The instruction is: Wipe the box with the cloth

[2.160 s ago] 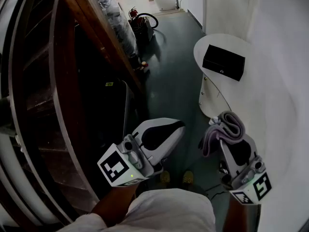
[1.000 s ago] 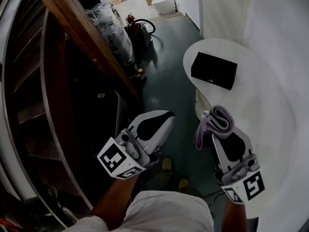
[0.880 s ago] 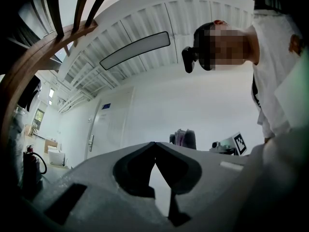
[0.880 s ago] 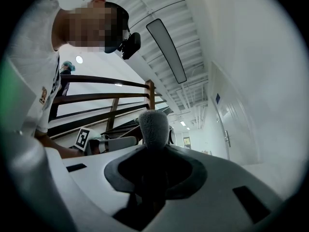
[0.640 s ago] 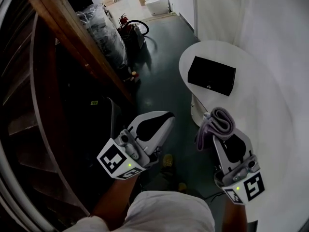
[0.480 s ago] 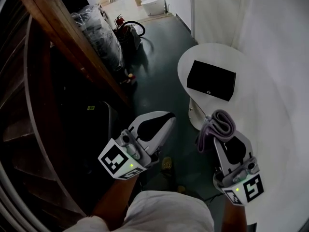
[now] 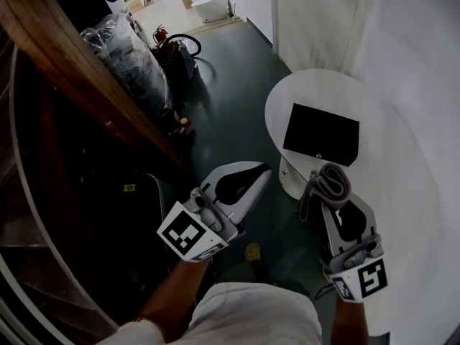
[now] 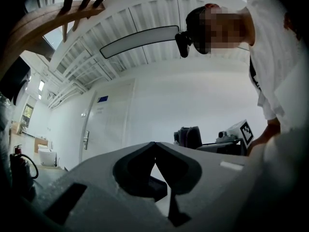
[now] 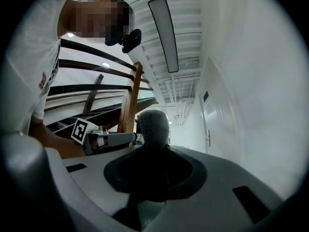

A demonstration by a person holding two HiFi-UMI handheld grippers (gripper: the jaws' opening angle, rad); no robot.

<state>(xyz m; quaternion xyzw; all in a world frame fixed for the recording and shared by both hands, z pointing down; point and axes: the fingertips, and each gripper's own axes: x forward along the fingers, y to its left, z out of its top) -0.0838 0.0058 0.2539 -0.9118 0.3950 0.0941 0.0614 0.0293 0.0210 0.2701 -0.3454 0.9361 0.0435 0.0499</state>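
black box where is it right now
In the head view the black box lies flat on the round white table, upper right of centre, just ahead of the right gripper, whose jaws hold the grey cloth.

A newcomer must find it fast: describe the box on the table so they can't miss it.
Look to the white wall on the right, where a round white table stands beside it. On its top lies the box, flat, black and rectangular. It is the only thing on the table, unlike the grey cloth held in the right gripper.
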